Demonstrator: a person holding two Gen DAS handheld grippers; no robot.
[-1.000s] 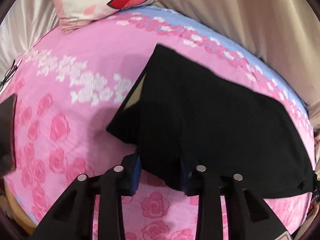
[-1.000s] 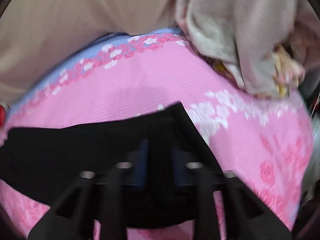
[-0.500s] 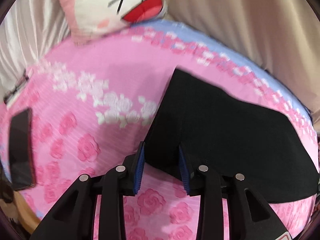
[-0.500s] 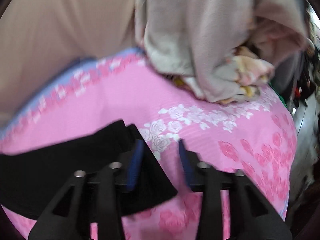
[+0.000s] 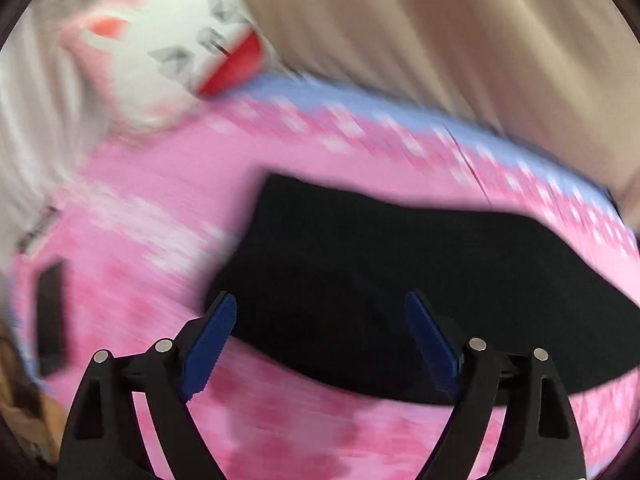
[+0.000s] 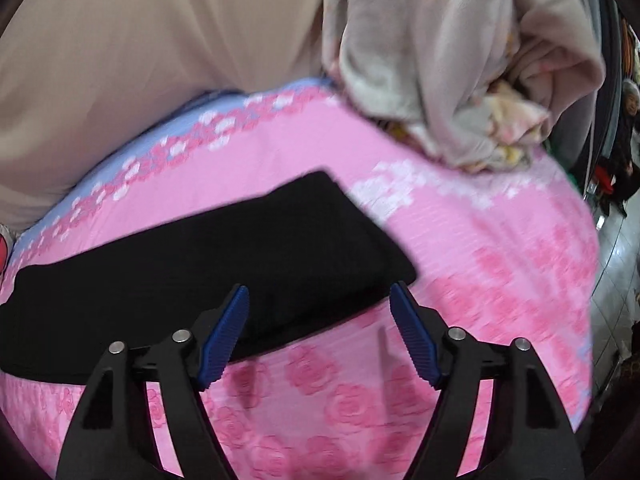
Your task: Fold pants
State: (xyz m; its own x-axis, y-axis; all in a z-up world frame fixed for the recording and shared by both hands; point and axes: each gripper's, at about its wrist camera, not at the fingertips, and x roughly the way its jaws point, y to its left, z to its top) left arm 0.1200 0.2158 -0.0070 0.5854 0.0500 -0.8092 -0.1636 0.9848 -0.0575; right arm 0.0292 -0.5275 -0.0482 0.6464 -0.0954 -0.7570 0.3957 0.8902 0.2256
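- Two grippers hang over one pink, rose-printed bedsheet [image 5: 132, 208], each with black angular arms and ribbed blue pads.
- At far left in the left wrist view, a flat dark slab, perhaps a phone [image 5: 50, 316], lies on the sheet near its edge; blur hides its detail.
- Above it a plump white cushion [image 5: 160, 40] with a cartoon face and red mouth rests against pale, glossy drapery.
- Left gripper [image 5: 320, 336]: fingers spread wide and released, nothing between them. Both blue pads sit at the near edge of the pants [image 5: 380, 280], with the cloth lying between and beyond them; I cannot tell whether they touch it.
- The pants are matte black, smooth cloth folded into a long flat band. In this view the band runs from a squared end at centre-left toward the right edge, widening slightly.
- Beyond the band, the sheet's blue floral border meets a beige curtain [image 5: 440, 40] falling in soft vertical folds.
- Right gripper [image 6: 318, 332]: likewise parted and empty-handed, hovering at the near edge of the band's right end, its left pad against the black cloth in the picture and its right pad over bare sheet.
- In the right wrist view, the pants' long axis runs from lower left up to a squared corner at centre.
- Farthest right, a rumpled fleecy grey-beige blanket [image 6: 460, 60] with pale floral patches is heaped on the bed's corner.
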